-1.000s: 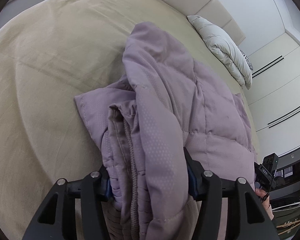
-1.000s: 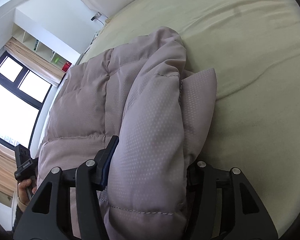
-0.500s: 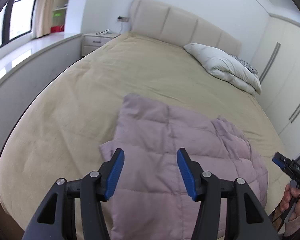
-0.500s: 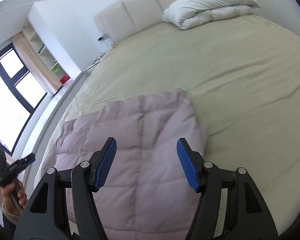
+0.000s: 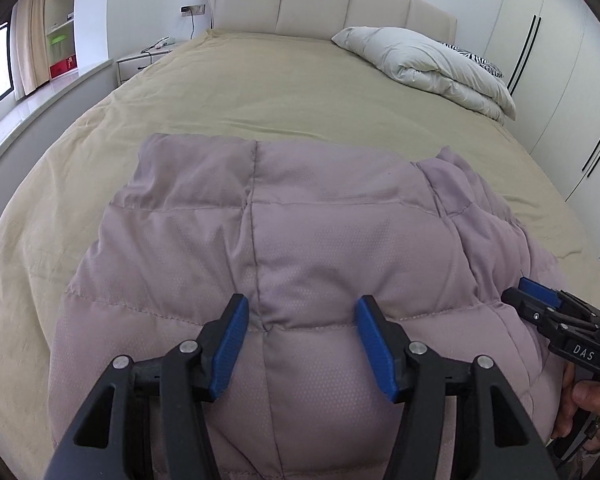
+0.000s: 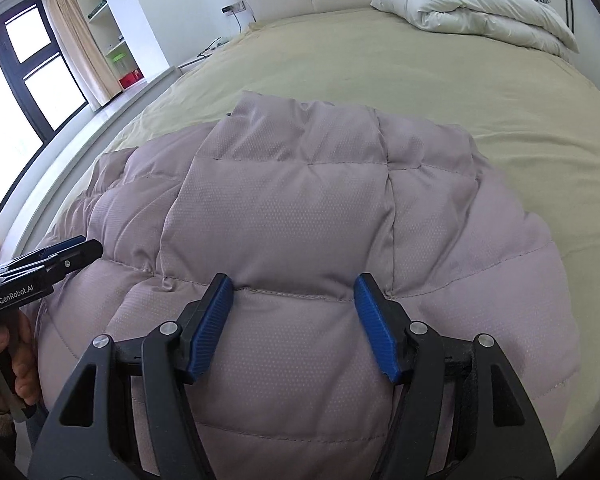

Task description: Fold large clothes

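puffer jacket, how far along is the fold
Done: the mauve puffer jacket lies on the tan bedspread as a compact quilted block, sides apparently folded in. In hand: nothing; the left gripper is opening over it and the right gripper is open too. Left: perhaps one more fold or smoothing.

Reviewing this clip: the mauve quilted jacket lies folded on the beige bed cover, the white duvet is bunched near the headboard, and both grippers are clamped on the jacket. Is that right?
Not quite. The left gripper and right gripper are both open above the jacket, nothing pinched, as each wrist view shows. The jacket does lie folded on the bed cover, with the white duvet near the headboard.
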Available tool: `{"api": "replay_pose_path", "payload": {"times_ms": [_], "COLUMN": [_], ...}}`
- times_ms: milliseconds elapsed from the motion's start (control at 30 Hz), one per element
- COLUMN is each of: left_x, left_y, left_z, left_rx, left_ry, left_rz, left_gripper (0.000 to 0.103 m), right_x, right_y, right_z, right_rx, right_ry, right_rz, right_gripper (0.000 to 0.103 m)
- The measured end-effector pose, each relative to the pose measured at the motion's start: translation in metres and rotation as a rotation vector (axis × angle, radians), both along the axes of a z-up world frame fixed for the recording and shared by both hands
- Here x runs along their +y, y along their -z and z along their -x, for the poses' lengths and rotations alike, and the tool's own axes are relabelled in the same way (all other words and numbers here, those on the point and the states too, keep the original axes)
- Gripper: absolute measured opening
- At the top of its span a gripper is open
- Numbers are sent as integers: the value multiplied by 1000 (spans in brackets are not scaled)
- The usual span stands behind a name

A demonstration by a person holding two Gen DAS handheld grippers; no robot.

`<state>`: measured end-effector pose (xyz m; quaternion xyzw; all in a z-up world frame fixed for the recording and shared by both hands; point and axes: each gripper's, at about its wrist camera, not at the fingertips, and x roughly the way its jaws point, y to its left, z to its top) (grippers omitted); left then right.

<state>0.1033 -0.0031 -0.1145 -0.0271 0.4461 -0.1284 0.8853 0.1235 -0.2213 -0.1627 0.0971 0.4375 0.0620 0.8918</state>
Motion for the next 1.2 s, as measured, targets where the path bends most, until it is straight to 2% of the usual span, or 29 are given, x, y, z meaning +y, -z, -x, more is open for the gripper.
{"api": "replay_pose_path", "payload": {"times_ms": [100,233,300,400,467,567,667,733,833,900,967,1033,1133,1200], "left_x": [-2,2,6,10,15,20,23,25,27,28,28,26,21,20], "left_y": [1,-7,-18,-41,-60,-90,-122,-146,-179,-198,-213,-223,-230,-231], "left_z": [3,16,30,55,76,105,125,138,162,174,180,184,197,199], "left_rx": [-14,-52,-98,-213,-312,-444,-533,-595,-724,-783,-769,-745,-766,-722], "left_ry": [-3,-17,-33,-56,-97,-145,-200,-233,-285,-311,-337,-320,-326,-324], "left_rz": [-12,-22,-30,-52,-86,-97,-110,-112,-111,-104,-110,-139,-169,-181], "left_gripper": [61,62,66,84,103,103,103,103,103,103,103,103,103,103], "right_x": [2,3,3,-2,-6,-8,-7,-5,4,12,14,11,4,0], "right_y": [1,-8,-16,-36,-54,-84,-121,-148,-188,-212,-231,-248,-270,-282], "right_z": [1,7,18,43,63,88,110,130,161,176,184,192,202,212], "right_rx": [-6,-14,-18,-76,-133,-225,-354,-459,-638,-718,-735,-725,-696,-687], "right_ry": [-2,36,61,74,83,108,126,150,175,156,133,145,173,165], "right_rz": [29,17,28,46,79,111,93,90,161,228,245,226,182,154], "right_gripper": [64,64,64,64,64,68,82,96,103,103,103,103,103,103]}}
